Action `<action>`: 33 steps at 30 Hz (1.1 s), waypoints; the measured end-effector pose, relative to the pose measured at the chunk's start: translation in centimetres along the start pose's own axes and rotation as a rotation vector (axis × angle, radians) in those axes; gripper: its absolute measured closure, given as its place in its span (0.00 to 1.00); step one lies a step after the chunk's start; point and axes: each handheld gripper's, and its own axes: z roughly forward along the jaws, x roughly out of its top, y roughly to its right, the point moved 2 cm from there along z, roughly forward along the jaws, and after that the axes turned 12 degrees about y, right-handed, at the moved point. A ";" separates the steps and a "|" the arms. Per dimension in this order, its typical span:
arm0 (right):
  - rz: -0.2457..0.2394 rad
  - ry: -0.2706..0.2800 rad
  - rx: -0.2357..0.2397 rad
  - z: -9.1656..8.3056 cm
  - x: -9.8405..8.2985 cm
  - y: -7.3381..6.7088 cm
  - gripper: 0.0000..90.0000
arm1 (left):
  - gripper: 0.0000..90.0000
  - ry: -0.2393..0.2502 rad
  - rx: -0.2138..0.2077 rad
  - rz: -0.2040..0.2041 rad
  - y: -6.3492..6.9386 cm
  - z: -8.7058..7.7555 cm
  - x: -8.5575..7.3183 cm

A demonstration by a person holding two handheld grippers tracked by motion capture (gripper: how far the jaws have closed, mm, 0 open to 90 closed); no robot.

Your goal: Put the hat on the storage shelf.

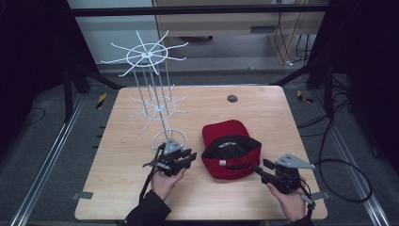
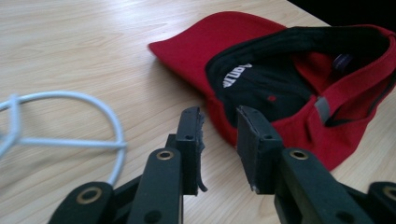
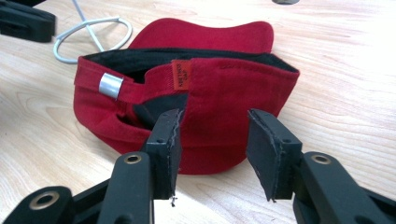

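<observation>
High view shows a wooden worktop (image 1: 131, 188) filling the middle of the frame, with dark floor around it. A white wire rack (image 1: 153, 89) stands in the upper left part of the worktop, its spokes fanning out on two tiers and its ring base resting on the wood. A red cap (image 1: 230, 149) lies upside down just right of centre, its black lining facing up and its brim pointing toward the top of the frame. A small dark round disc (image 1: 232, 98) is set into the worktop near its upper edge, above the cap.

At lower centre the left tool (image 1: 187, 157) is held in a hand (image 1: 165, 182) just left of the cap and just below the rack's ring base. At lower right the right tool (image 1: 261, 168) is held in the other hand (image 1: 291, 202), just beside the cap's lower right edge, with a cable (image 1: 346, 181) looping off to the right.

Left gripper view has the cap (image 2: 196, 46) in the upper right of the frame, its near edge just beyond the left tool (image 2: 219, 123), whose jaws stand spread with nothing between them. The rack's ring base (image 2: 112, 121) curves at the left.

Right gripper view has the cap's (image 3: 233, 93) back, with its strap and silver buckle (image 3: 111, 86), in mid-frame just ahead of the right tool (image 3: 214, 126), whose jaws are spread and empty.
</observation>
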 end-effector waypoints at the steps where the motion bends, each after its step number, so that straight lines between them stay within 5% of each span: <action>1: 0.000 0.005 -0.006 0.0 0.1 0.1 0.60 | 0.74 -0.002 0.000 -0.011 0.3 1.0 0.0; 10: 0.013 0.032 -0.027 0.2 1.0 0.8 0.58 | 0.70 -0.081 0.009 -0.068 0.2 4.3 -0.7; 18: 0.032 0.053 -0.053 1.4 2.5 2.1 0.56 | 0.82 -0.151 0.000 -0.095 0.0 5.8 -1.9; 23: 0.048 0.063 -0.069 2.5 3.4 2.7 0.54 | 0.95 -0.157 0.001 -0.076 0.1 5.8 -2.0; 33: 0.060 -0.014 -0.099 6.2 3.5 4.1 0.50 | 0.97 -0.138 -0.002 0.008 0.5 5.5 -2.0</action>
